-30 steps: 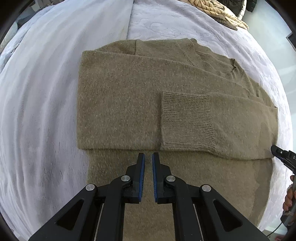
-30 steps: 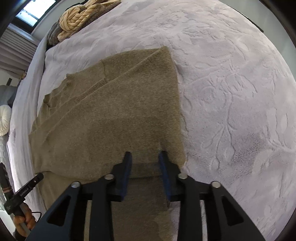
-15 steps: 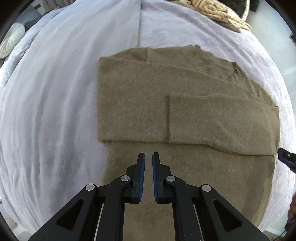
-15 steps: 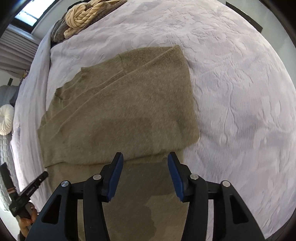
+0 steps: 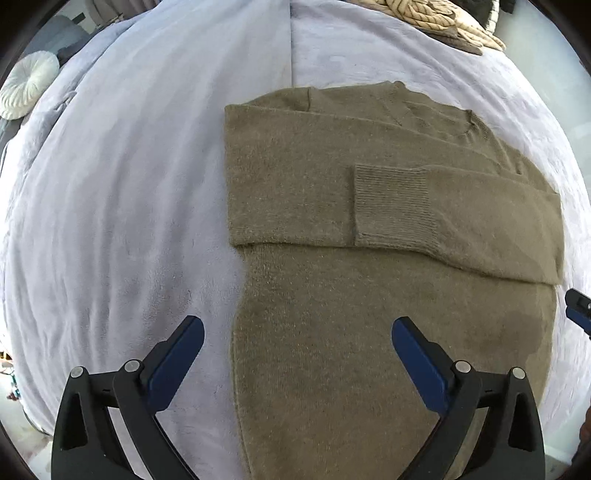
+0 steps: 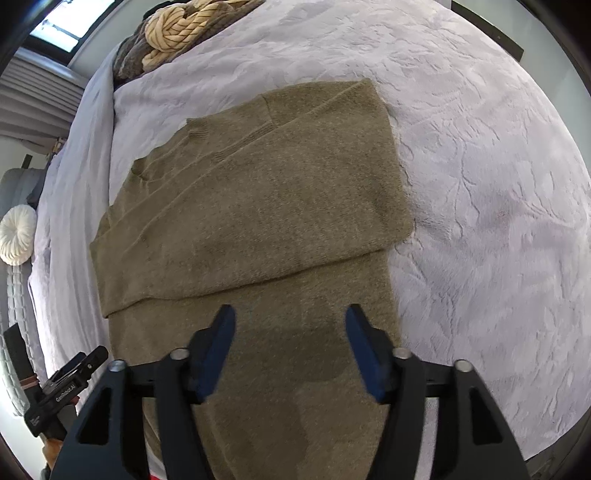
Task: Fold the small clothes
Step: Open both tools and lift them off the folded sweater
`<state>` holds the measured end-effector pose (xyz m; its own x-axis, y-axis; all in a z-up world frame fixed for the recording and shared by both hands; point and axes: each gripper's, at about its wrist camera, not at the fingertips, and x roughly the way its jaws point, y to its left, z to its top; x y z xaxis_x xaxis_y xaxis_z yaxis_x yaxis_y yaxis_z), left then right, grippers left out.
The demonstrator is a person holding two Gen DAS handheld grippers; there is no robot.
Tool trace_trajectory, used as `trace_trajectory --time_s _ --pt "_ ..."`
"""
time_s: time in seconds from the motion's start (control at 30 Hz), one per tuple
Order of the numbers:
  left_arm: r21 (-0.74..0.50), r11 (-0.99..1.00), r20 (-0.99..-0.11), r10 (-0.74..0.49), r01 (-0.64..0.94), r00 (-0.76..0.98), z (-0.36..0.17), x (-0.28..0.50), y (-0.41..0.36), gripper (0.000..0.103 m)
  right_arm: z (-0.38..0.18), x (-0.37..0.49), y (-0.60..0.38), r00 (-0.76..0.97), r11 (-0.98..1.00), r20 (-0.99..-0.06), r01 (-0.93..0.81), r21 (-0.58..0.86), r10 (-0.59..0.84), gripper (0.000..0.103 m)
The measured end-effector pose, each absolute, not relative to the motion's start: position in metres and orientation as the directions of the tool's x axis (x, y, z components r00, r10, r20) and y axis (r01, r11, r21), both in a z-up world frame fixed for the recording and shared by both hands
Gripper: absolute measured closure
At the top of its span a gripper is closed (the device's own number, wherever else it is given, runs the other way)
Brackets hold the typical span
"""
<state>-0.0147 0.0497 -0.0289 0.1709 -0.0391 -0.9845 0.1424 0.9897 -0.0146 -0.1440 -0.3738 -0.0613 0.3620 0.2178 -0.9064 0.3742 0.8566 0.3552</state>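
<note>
One olive-brown sweater of fuzzy, fine-knit wool is seen lying flat on a pale lavender bedspread, its two sleeves folded across the chest so that the upper part forms a rough rectangle. One ribbed cuff with close vertical ridges is shown resting on top of the folded layer, near the middle of the garment, and a ribbed neckline is visible at the far edge. The bedspread is plush on the smooth half at the left, while the half seen in the right wrist view is embossed with a raised leaf-like pattern. The left gripper is held spread wide above the lower body of the sweater, with nothing between its two blue-padded fingers; one finger is over the bedspread and the other over the knit. The right gripper is likewise held apart, less widely, above the hem end and gripping nothing. One round white pleated cushion is seen at the far left, and one thick braided cream-coloured knot cushion lies at the head of the bed.
</note>
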Motion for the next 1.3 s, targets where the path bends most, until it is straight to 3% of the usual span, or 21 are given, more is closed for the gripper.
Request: trace_trajectory --time_s 0.1,0.23,0.87,1.3 --pt "-0.012 0.988 -0.984 -0.038 0.151 0.172 -0.025 -0.016 0.046 0.001 -0.056 -0.145 -0.370 0.365 0.862 -0.905 0.361 0.355 0.219 0.035" --pt "0.008 0.990 -0.985 -0.017 0.144 0.174 -0.022 -0.016 0.039 0.001 -0.050 -0.149 -0.365 0.373 0.867 -0.901 0.348 0.355 0.219 0.023" --pt "0.027 0.984 -0.990 0.002 0.179 0.140 -0.020 -0.041 0.049 0.001 -0.034 -0.180 -0.343 0.428 0.866 -0.863 0.284 0.411 0.269 0.020" --pt "-0.046 0.968 -0.996 -0.064 0.247 0.065 -0.032 -0.067 0.066 0.001 -0.042 -0.204 -0.347 0.377 0.852 -0.869 0.286 0.439 0.321 0.020"
